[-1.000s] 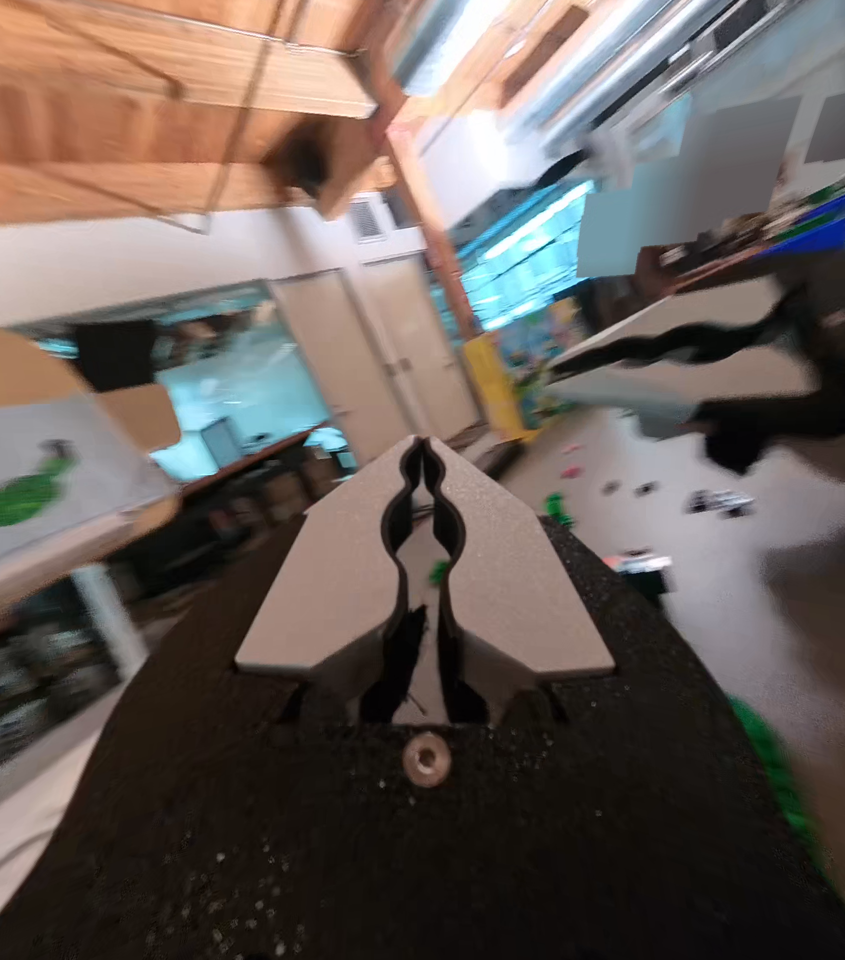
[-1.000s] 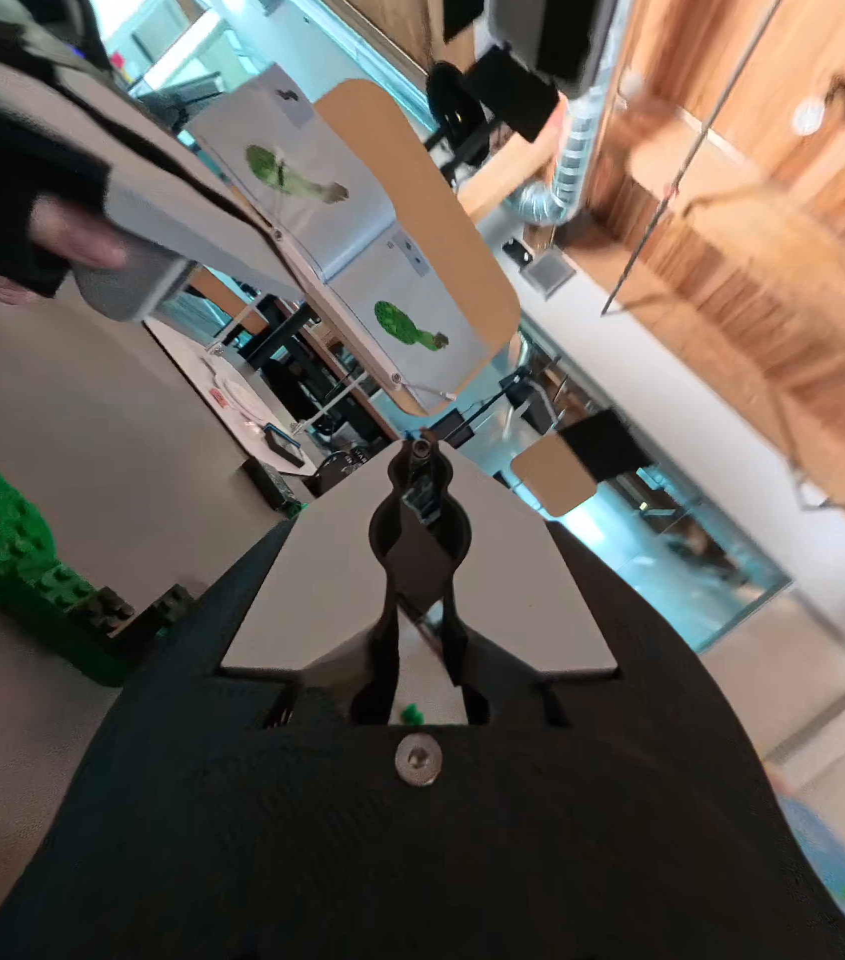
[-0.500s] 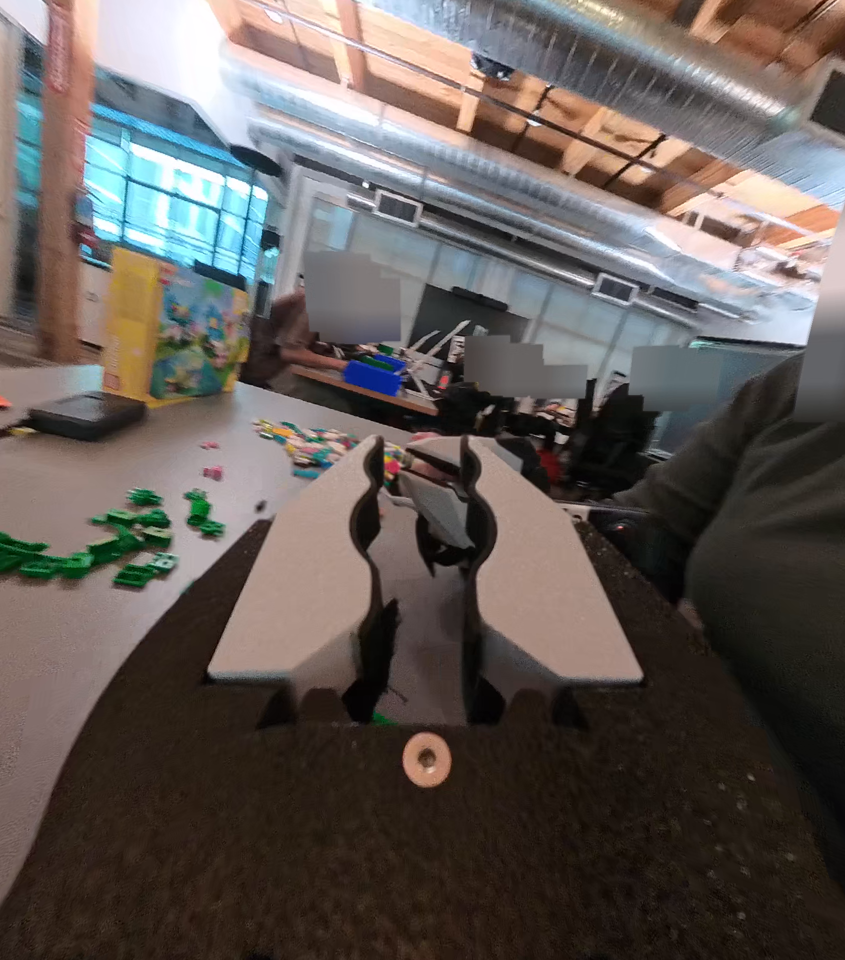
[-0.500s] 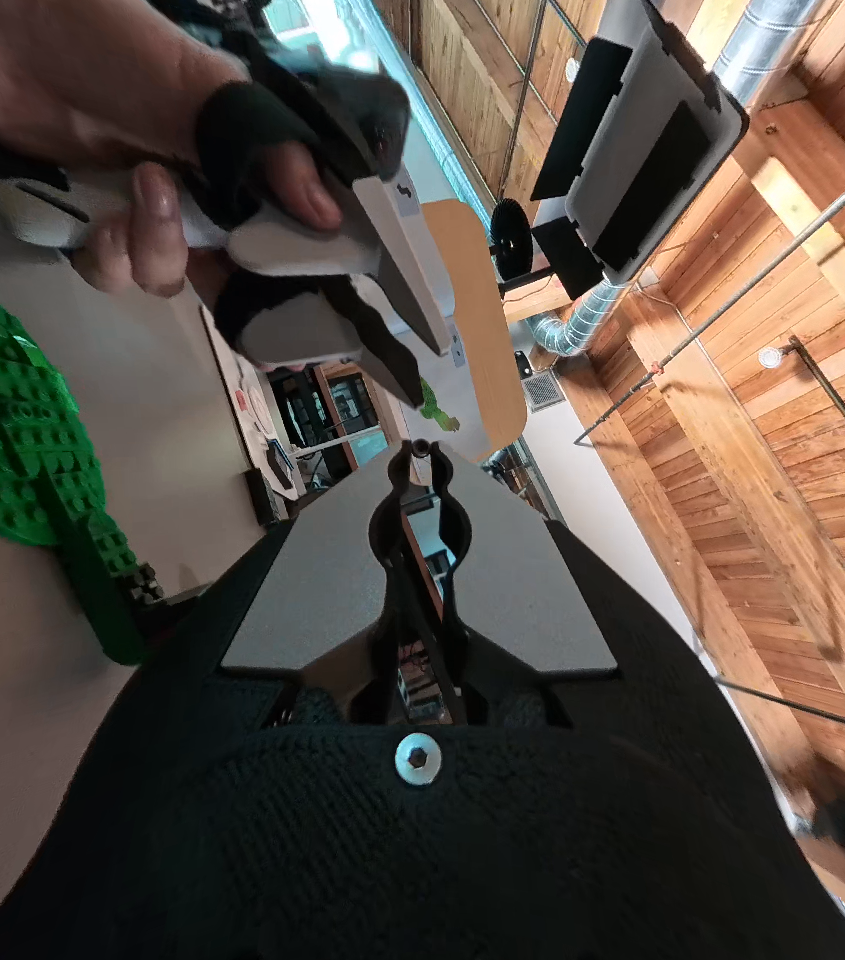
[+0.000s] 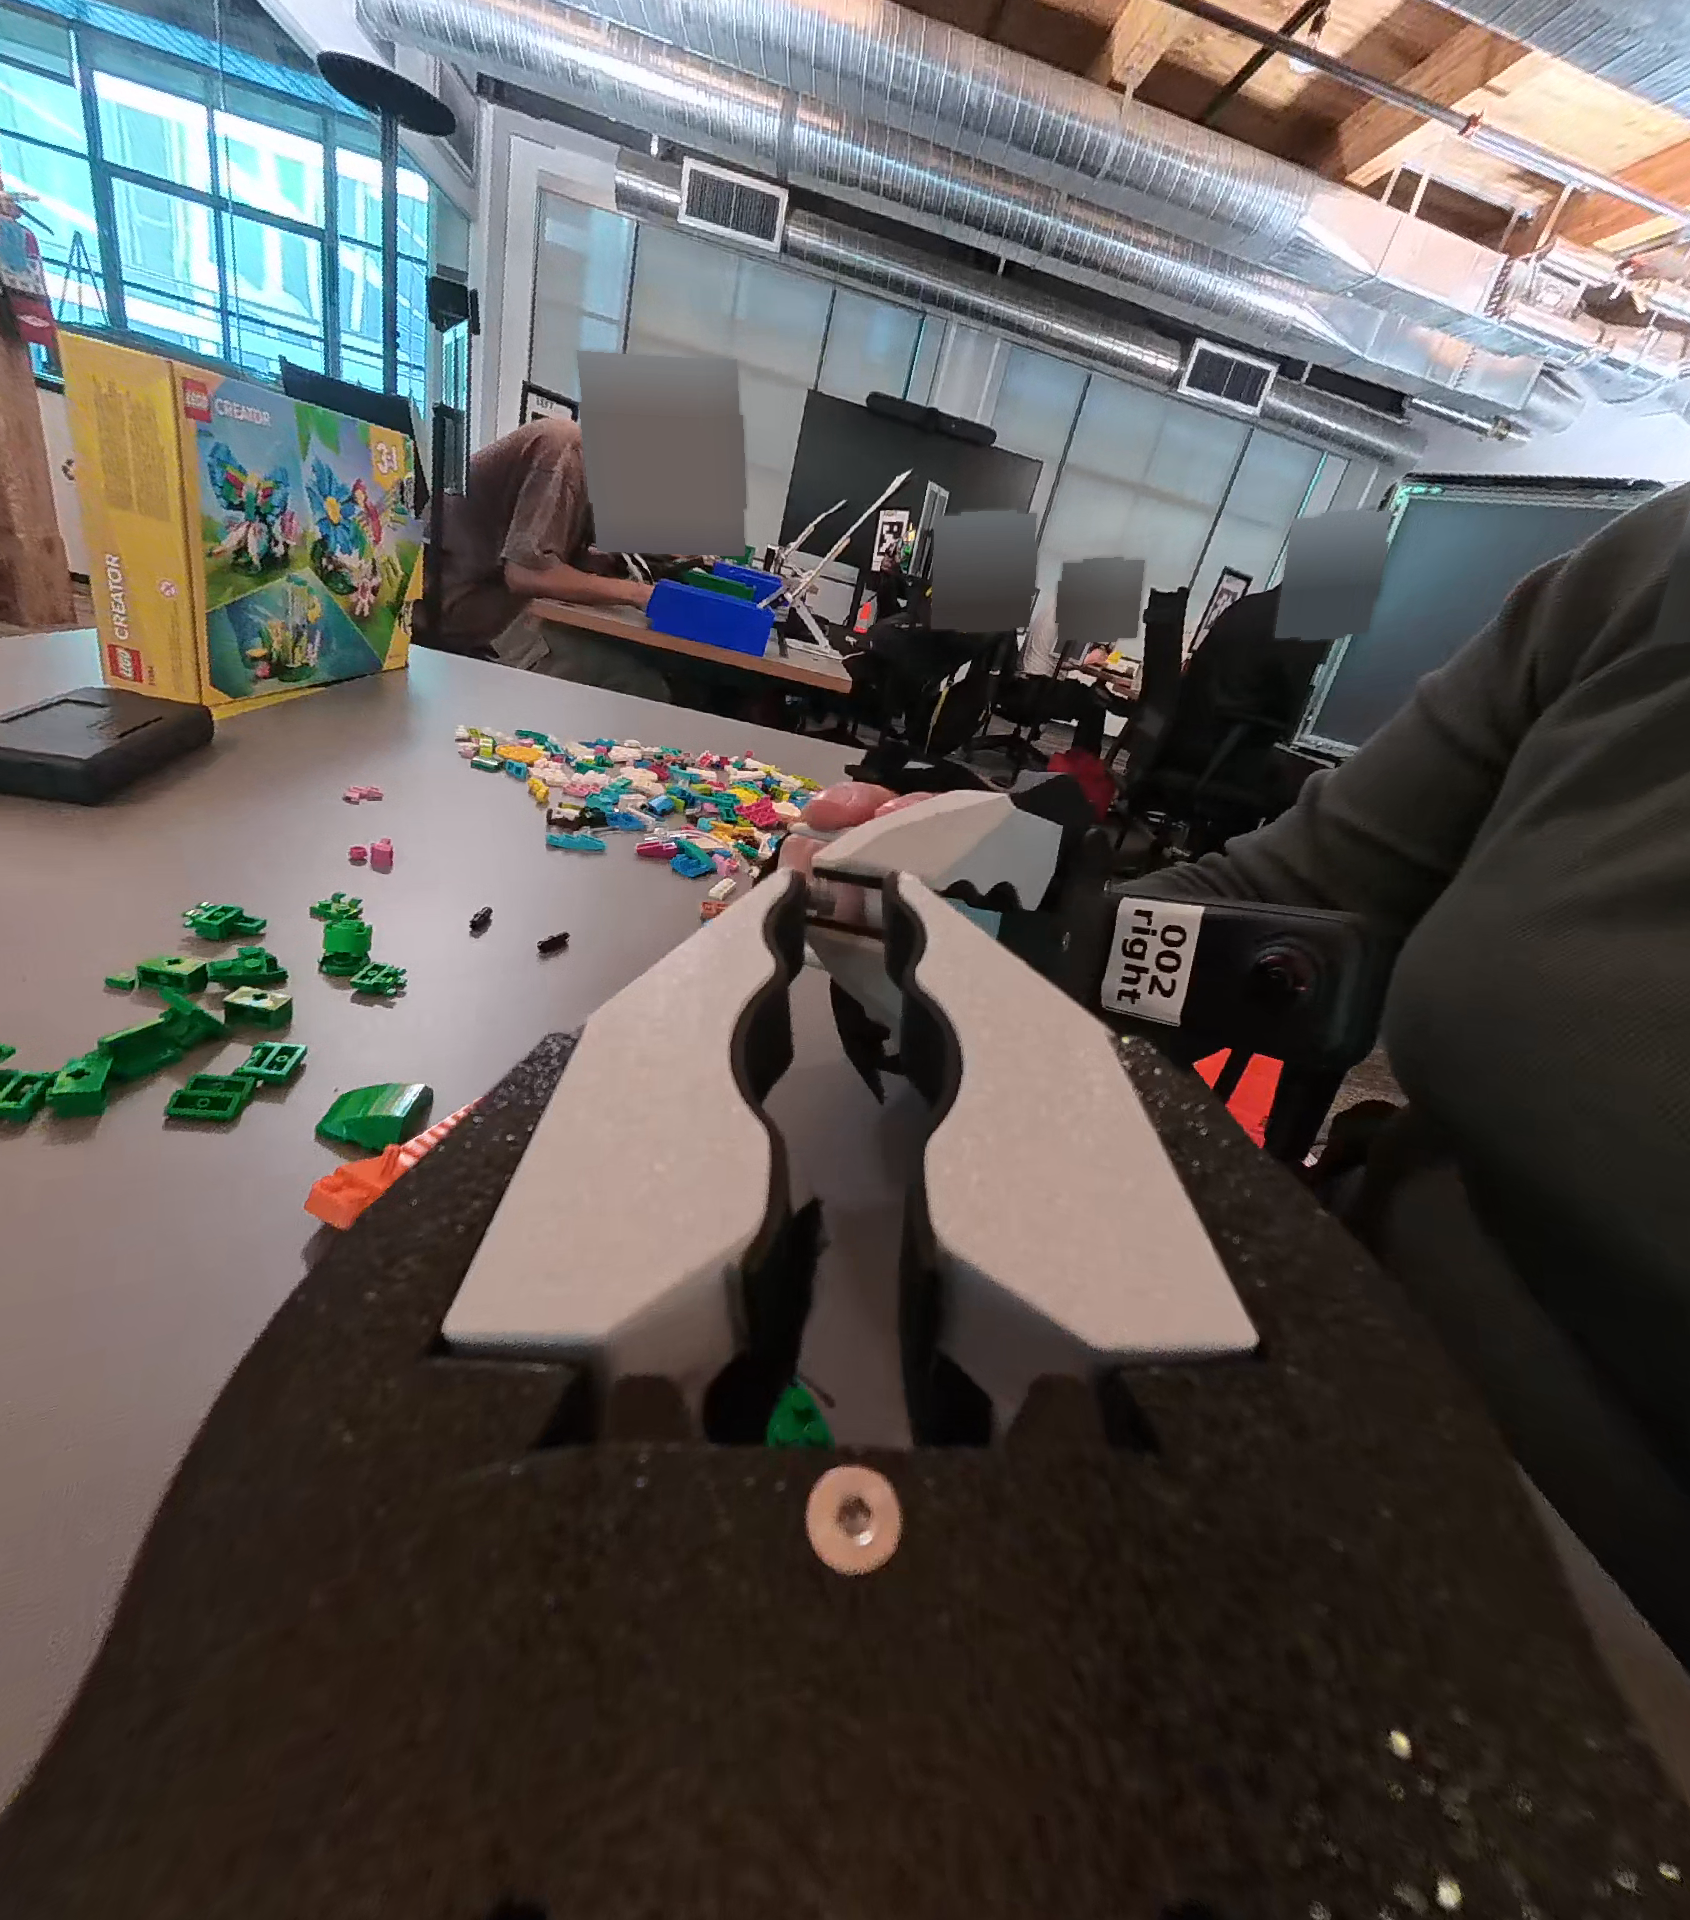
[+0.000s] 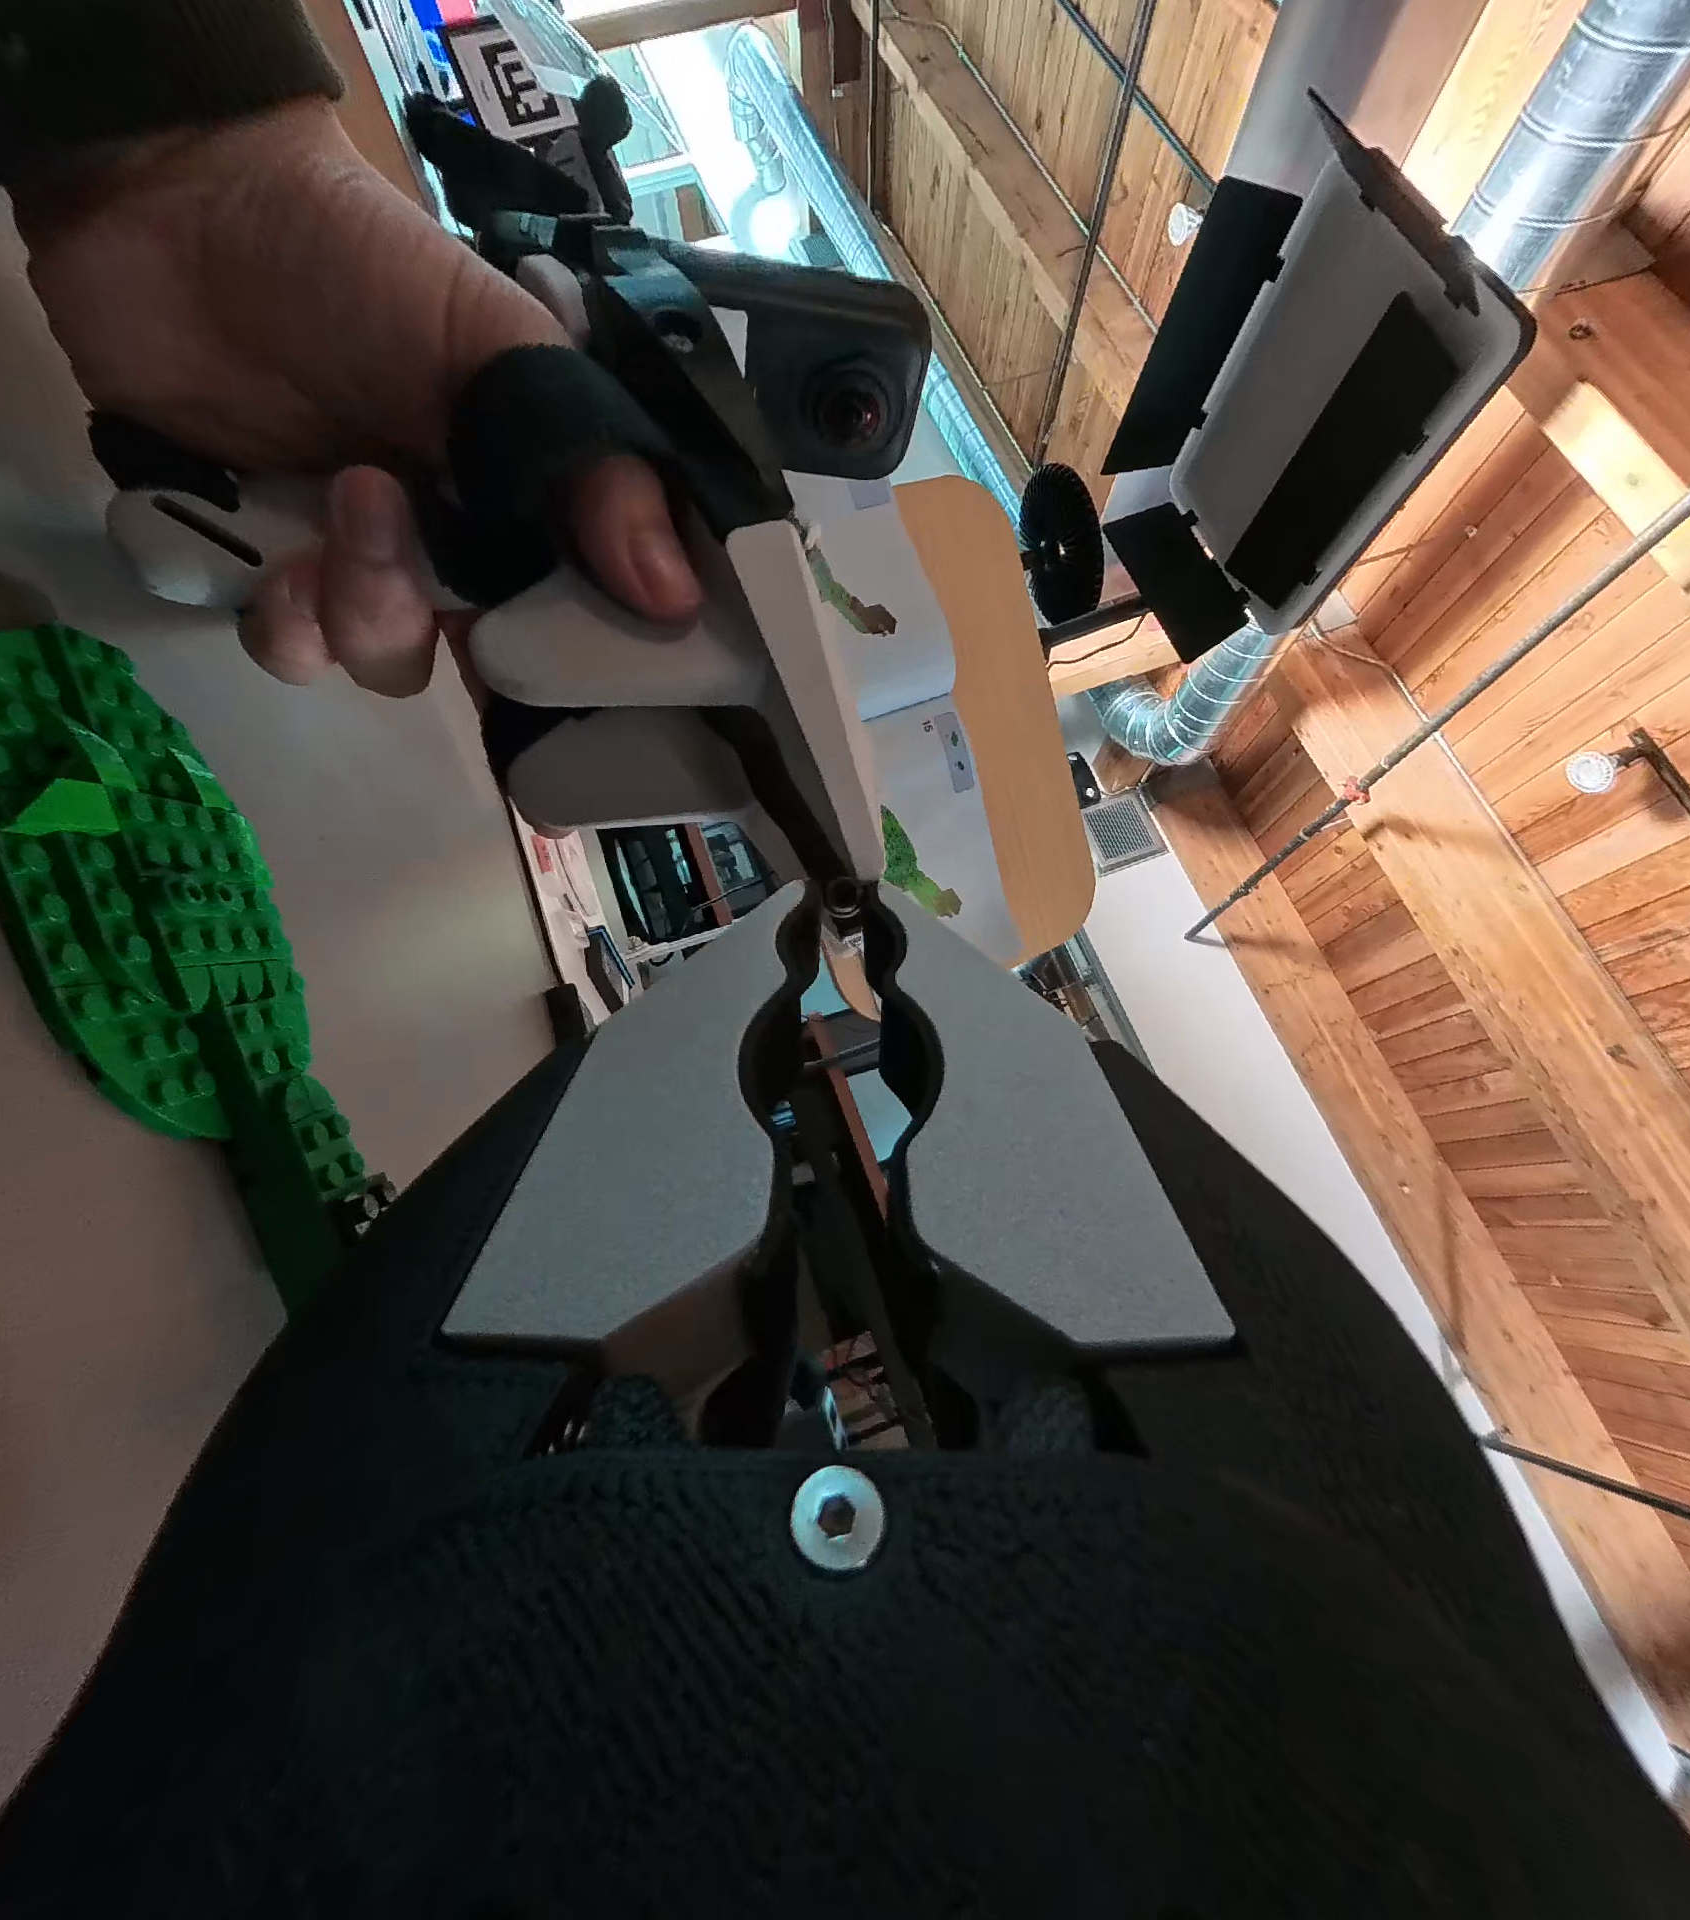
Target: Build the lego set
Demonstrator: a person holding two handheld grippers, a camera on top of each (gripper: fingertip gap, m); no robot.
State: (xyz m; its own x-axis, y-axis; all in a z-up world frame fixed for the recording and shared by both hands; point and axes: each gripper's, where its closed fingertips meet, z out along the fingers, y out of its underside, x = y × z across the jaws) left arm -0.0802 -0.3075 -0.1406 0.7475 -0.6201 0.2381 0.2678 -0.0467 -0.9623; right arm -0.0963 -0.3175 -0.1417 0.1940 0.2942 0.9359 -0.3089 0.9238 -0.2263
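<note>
My right gripper is shut on a small black round lego piece and holds it in the air. My left gripper meets it tip to tip; it also shows in the right wrist view, held by a hand. Its jaws stand a narrow gap apart with a small blurred thing between the tips; I cannot tell if they grip it. A green studded lego plate build lies on the grey table. Loose green pieces lie at the left.
A pile of coloured pieces lies mid-table, two black pins nearer. A yellow lego box and a black device stand at the back left. An orange tool lies by my left gripper. The person's body fills the right. The tips of both grippers are at nearly the same place.
The left gripper swung round from the room towards the right gripper, opened, then narrowed. The two grippers have come together tip to tip. The right stays shut on its piece.
</note>
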